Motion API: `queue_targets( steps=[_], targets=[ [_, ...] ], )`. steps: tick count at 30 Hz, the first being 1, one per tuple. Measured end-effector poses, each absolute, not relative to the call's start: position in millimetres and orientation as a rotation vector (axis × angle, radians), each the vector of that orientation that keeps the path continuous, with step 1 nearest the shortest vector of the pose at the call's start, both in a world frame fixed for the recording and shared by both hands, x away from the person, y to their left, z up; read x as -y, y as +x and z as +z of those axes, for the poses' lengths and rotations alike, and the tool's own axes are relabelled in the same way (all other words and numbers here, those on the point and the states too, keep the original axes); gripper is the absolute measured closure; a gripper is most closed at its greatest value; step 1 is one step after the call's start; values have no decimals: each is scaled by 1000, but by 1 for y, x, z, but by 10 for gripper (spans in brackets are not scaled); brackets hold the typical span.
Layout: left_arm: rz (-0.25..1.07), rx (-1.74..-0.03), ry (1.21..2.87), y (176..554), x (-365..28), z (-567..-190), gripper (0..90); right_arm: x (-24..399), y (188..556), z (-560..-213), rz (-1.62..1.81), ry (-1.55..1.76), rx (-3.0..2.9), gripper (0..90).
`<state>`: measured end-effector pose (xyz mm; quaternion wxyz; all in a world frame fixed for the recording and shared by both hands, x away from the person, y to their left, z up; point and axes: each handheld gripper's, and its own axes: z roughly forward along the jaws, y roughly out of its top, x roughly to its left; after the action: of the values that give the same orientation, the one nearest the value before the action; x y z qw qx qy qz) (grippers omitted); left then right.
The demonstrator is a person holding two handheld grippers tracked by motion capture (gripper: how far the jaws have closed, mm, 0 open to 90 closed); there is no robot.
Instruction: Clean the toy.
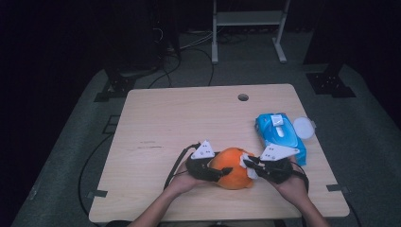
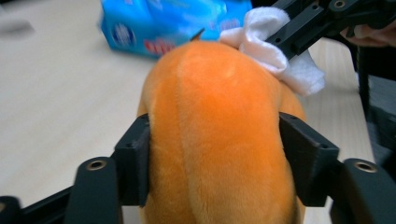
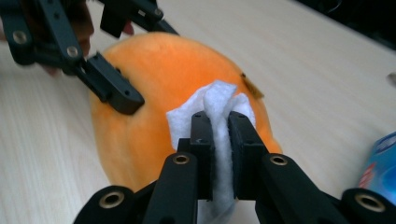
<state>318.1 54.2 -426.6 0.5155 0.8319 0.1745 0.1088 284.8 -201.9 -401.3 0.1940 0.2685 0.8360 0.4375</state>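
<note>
Wiping is the step I judge to be in hand. On the counter sits an orange plush pumpkin, squeezed between the jaws of my left hand-held gripper, whose pads press into its sides in the left gripper view. My right hand-held gripper has its jaws clamped narrow on a folded white wipe, which touches the plush just ahead of its jaws, near the small stem. A blue wipes pack lies beyond the right hand-held gripper. Next I would drag the wipe across the fuzzy surface with light pressure, keeping the left grip firm so the soft toy cannot roll.
</note>
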Motion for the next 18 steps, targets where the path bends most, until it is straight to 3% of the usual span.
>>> queue_targets(
  steps=[1,5,6,7,10,13,18],
  targets=[
    [380,-380,1981,312,-50,-423,369,200,283,-395,1276,750,-2309,807],
    [413,-352,2003,308,-43,-427,341,192,281,-389,1296,705,-2288,806],
    [391,-349,2029,308,-41,-430,312,190,281,-391,1289,702,-2302,806],
    [339,-373,2023,311,-42,-433,213,190,283,-398,1263,700,-2333,806],
    [278,-405,2017,316,-46,-432,103,192,285,-404,1255,712,-2362,805],
    [132,-531,1983,327,-54,-435,90,194,286,-404,1254,727,-2360,805],
    [184,-478,2009,322,-51,-436,197,194,286,-404,1243,728,-2360,805]
  ],
)
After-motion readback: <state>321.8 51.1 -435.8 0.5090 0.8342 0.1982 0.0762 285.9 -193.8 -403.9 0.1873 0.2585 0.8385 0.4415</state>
